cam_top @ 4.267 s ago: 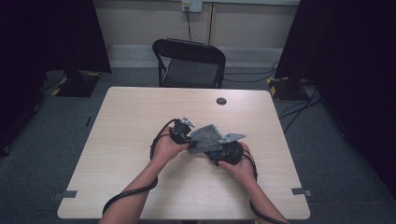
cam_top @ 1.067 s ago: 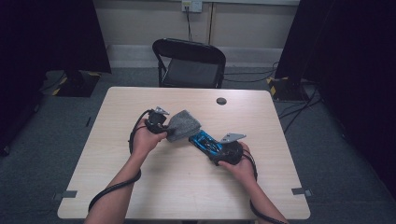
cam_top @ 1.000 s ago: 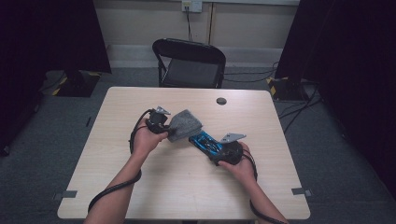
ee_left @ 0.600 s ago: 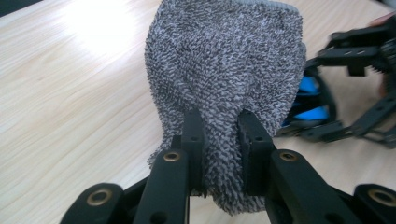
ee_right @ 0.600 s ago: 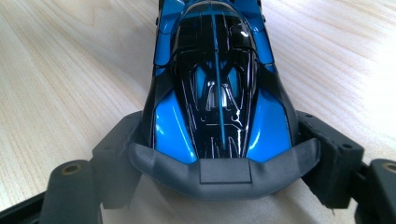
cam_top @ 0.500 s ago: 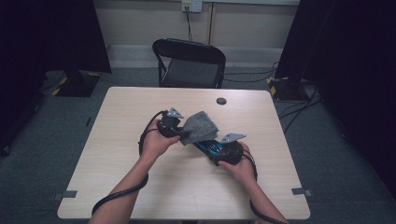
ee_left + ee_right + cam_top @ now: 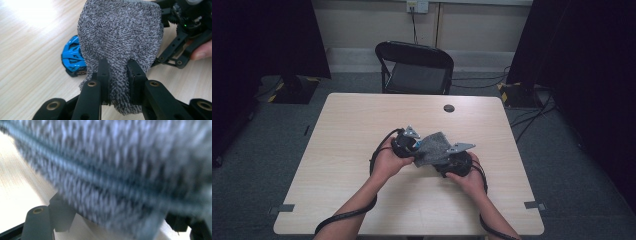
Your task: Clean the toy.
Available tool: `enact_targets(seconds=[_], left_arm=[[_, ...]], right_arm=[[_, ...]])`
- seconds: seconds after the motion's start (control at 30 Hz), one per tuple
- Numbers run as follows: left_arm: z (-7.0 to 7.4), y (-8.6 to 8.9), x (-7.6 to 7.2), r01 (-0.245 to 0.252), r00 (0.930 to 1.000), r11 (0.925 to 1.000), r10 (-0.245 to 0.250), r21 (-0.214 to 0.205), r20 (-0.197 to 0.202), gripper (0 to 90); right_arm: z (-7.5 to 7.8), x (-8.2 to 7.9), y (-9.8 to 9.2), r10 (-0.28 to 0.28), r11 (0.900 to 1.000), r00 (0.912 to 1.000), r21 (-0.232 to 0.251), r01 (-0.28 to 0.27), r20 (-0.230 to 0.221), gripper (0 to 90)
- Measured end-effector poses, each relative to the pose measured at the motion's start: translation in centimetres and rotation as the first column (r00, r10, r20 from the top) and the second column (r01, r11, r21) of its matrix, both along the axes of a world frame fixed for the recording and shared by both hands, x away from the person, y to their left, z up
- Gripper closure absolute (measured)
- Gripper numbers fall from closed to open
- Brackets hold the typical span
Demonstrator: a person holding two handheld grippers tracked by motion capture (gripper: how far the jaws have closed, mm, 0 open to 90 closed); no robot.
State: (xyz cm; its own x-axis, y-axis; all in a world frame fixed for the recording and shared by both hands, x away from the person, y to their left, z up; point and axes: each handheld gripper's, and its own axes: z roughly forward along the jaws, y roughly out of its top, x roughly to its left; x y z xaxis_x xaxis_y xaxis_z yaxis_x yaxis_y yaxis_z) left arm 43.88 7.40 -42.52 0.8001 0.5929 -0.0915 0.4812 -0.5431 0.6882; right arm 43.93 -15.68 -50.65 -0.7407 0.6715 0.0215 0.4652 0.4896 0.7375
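- The left gripper (image 7: 117,72) pinches the near edge of a grey cloth (image 7: 120,37), its jaws pressed together on the fabric.
- The cloth drapes over a blue toy car (image 7: 72,58), which lies on the table (image 7: 352,125) with its front end poking out.
- The right gripper (image 7: 455,161) sits under the cloth's far side; whether its jaws are spread or gripping, I cannot tell.
- Both grippers meet near the table's middle, with bare wood all round them.
- A small black disc (image 7: 448,108) lies near the far edge; a folding chair (image 7: 414,67) stands beyond.
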Motion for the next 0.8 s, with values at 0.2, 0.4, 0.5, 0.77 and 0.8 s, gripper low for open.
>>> enact_targets(seconds=[0.2,0.4,0.5,0.77,0.8], left_arm=[[-0.3,-0.8,-0.3,0.038,0.9993,0.999,-0.038,0.022,-0.007,75.6],[-1.2,-1.7,-0.2,0.064,0.9977,0.9956,-0.062,0.069,-0.026,75.6],[-1.5,-1.7,0.0,0.06,0.9978,0.9949,-0.058,0.081,-0.033,75.6],[-2.0,-1.3,0.6,0.031,0.9988,0.9961,-0.027,0.083,-0.04,75.5],[-2.0,-1.3,0.6,0.028,0.999,0.9955,-0.024,0.09,-0.037,75.5]], right_arm=[[0.0,0.0,0.0,0.0,1.0,1.0,0.0,0.0,0.0,23.8],[0.0,0.0,0.0,0.0,1.0,1.0,0.0,0.0,0.0,23.8],[0.0,0.0,0.0,0.0,1.0,1.0,0.0,0.0,0.0,23.8],[0.0,0.0,0.0,0.001,1.0,1.0,0.0,-0.001,-0.001,23.8],[0.0,0.0,0.0,0.001,1.0,1.0,0.0,-0.001,0.0,23.8]])
